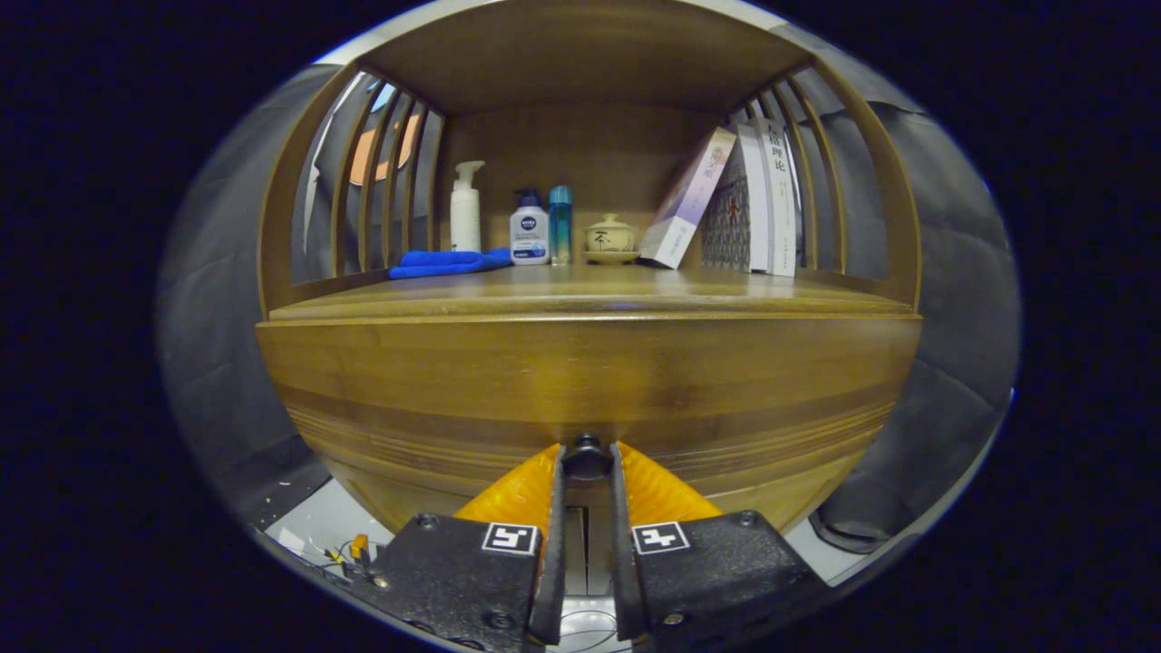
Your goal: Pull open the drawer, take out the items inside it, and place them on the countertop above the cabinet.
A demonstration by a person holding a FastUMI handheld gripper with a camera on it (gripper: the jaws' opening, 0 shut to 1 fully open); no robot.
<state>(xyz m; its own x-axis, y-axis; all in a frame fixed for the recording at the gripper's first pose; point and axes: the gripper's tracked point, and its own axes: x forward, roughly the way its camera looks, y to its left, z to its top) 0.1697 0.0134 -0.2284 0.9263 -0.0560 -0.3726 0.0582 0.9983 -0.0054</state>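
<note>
On countertop [580, 288] left to right: cloth [444, 263], pump bottle [466, 209] behind it, two bottles [530, 229], lidded pot [609, 238], leaning books [753, 199]; drawer front [580, 381] below; knob [587, 458] between gripper [587, 462] jaws.

Wooden cabinet [590, 381] fills scene; warm brown finish, horizontal grain. Open shelf above worktop [590, 286], solid back panel, roof board overhead. Curved vertical slats [376, 181] form left side; matching slats on right. Dark grey padded booth wall [952, 272] visible either side of cabinet and through slats. Pale floor [336, 517] below, small scattered bits at left. Lighting dim, warm, brightest on worktop edge.
</note>
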